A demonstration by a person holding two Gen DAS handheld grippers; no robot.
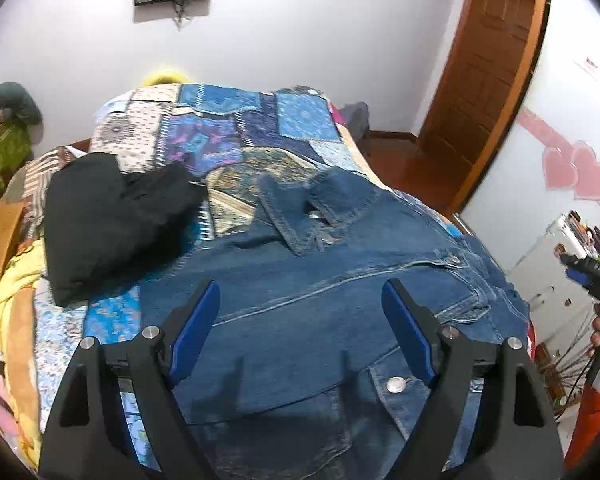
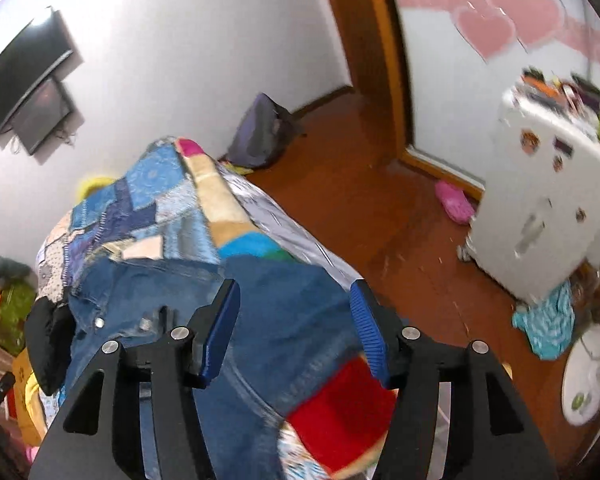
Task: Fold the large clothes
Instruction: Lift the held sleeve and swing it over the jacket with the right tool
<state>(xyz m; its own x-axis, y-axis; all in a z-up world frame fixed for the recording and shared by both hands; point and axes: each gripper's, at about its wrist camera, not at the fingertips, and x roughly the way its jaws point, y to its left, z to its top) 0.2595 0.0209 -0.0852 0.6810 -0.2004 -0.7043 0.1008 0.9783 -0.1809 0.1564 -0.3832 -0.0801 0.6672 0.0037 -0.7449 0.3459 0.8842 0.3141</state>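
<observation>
Left gripper (image 1: 300, 328) open over denim jacket (image 1: 320, 280) on patchwork bedspread (image 1: 220, 136)

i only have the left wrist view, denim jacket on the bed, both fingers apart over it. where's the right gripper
Observer: The right gripper hangs open over the jacket's right edge, near the side of the bed.
Operator: holding any denim?
Observer: No. The blue pads are apart with nothing clamped; the denim shows in the gap between them.
Operator: anything on the floor that side?
Observer: Yes, a pink slipper lies on the wooden floor by the doorway, and a dark backpack leans on the wall.
Operator: left one free too?
Observer: The left gripper is open above the jacket, beside the black garment.
</observation>
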